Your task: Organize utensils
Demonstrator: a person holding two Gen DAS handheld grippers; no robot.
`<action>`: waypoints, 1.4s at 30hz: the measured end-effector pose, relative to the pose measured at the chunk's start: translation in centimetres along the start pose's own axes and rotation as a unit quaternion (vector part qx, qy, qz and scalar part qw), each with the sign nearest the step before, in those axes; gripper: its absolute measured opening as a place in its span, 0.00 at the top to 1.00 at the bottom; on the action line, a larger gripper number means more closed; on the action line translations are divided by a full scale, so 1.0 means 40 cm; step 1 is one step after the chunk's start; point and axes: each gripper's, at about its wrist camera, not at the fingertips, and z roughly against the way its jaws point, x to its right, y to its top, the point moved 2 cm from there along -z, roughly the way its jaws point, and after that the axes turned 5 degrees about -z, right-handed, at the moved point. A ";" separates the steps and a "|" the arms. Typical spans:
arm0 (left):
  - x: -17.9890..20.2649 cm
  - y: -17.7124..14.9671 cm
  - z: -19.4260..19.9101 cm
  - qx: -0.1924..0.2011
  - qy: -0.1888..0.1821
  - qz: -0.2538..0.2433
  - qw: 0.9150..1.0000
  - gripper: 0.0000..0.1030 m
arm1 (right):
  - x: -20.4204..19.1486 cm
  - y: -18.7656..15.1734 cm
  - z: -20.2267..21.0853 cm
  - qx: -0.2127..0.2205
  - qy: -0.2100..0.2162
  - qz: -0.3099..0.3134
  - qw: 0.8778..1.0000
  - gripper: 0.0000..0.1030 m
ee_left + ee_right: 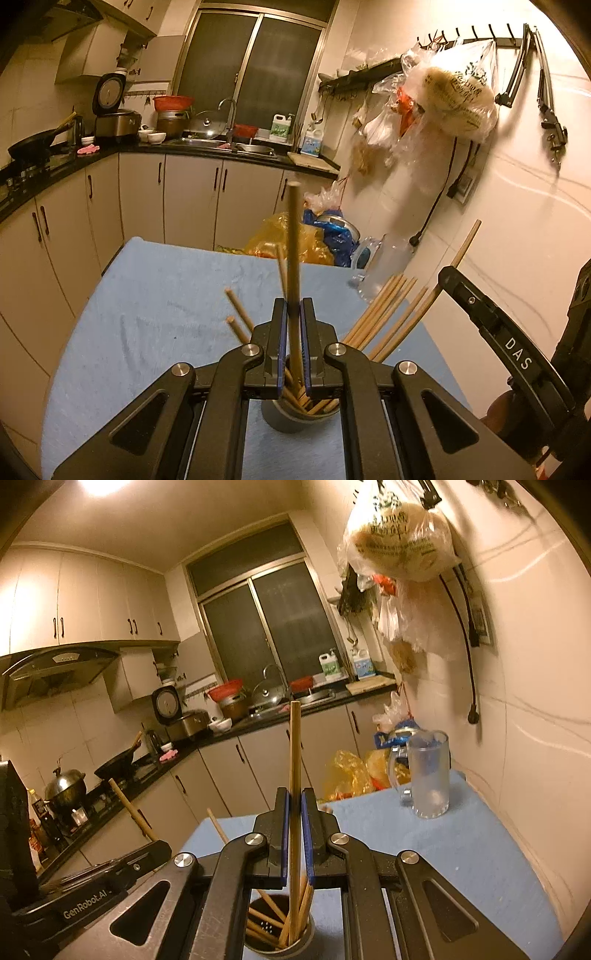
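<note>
Chopsticks [384, 314] are standing bundled in a round metal holder [291, 417] on the blue-covered bench [147, 314], near its close edge; most are fanning out toward the right edge, and two [238, 321] are leaning toward the left. Left tongs [294, 317] are closing their blue-lined jaws to a narrow gap around one upright chopstick [294, 258], whose lower end is reaching down into the holder among the others and whose upper end is rising well above the fingertips. Right tongs [294, 808] are gripping a single upright chopstick [295, 760] in the same manner, jaws nearly together on its shaft, with its lower end sitting inside the holder [295, 941] beside several slanting sticks. Whether both views are showing one and the same stick cannot be told. A frosted glass mug [428, 775] with a handle is standing upright near the far right corner of the bench, well apart from the holder. Plastic bags [295, 240] are lying beyond the far edge of the bench. Kitchen cabinets [192, 199] and a sink [255, 148] are lining the background wall.
</note>
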 end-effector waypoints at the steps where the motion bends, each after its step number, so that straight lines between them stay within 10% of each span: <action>1: -0.002 -0.005 -0.004 -0.001 0.003 -0.002 1.000 0.94 | 0.002 -0.007 -0.004 -0.003 -0.001 0.001 1.000 0.93; 18: -0.021 -0.056 -0.007 -0.003 0.014 -0.014 1.000 0.93 | 0.039 -0.085 -0.031 -0.063 0.000 -0.017 0.998 0.92; 42: -0.017 -0.119 0.118 0.017 0.045 -0.006 0.999 0.67 | 0.082 -0.112 0.154 -0.048 -0.025 -0.033 0.998 0.52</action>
